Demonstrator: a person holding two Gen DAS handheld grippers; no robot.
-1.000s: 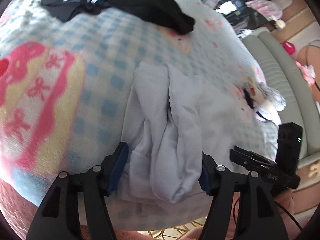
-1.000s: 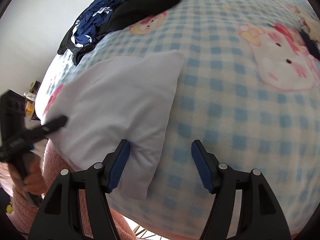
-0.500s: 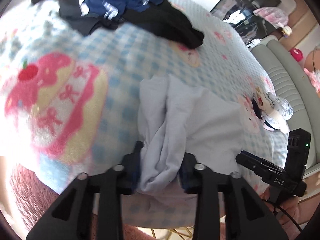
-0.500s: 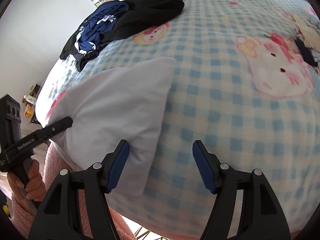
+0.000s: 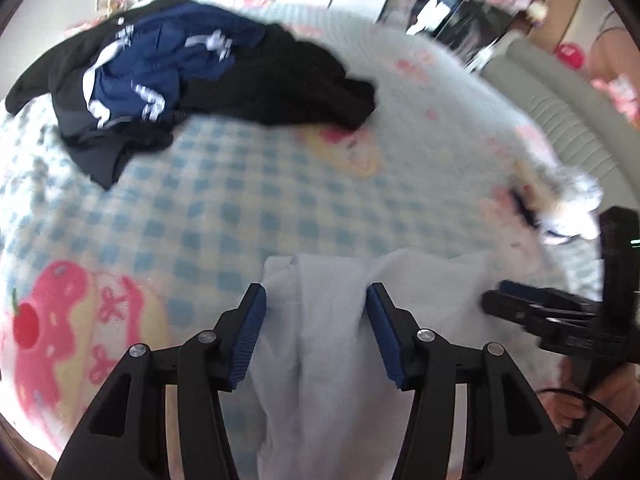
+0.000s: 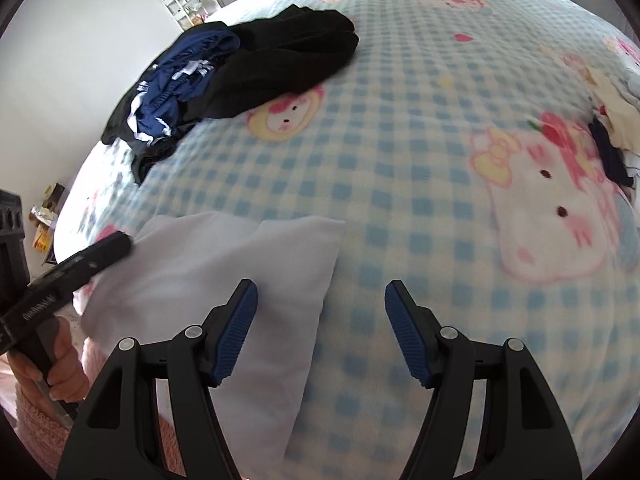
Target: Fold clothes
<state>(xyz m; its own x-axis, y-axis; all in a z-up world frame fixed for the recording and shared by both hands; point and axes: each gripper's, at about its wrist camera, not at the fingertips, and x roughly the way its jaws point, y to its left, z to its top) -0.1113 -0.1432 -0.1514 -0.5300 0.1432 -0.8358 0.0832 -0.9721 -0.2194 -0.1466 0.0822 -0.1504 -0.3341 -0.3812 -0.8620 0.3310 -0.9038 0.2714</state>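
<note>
A pale garment lies bunched at the near edge of a checked blanket, partly hanging over it. The left gripper straddles its gathered middle; its jaws have just been closing in, though the pads do not visibly pinch the cloth. The right gripper hangs released over the flat corner. The fabric looks light, limp and wrinkle-prone, likely best taken at corners or a folded edge. Its lower part is cut off below; motion blur smears the dark clothes pile beyond.
</note>
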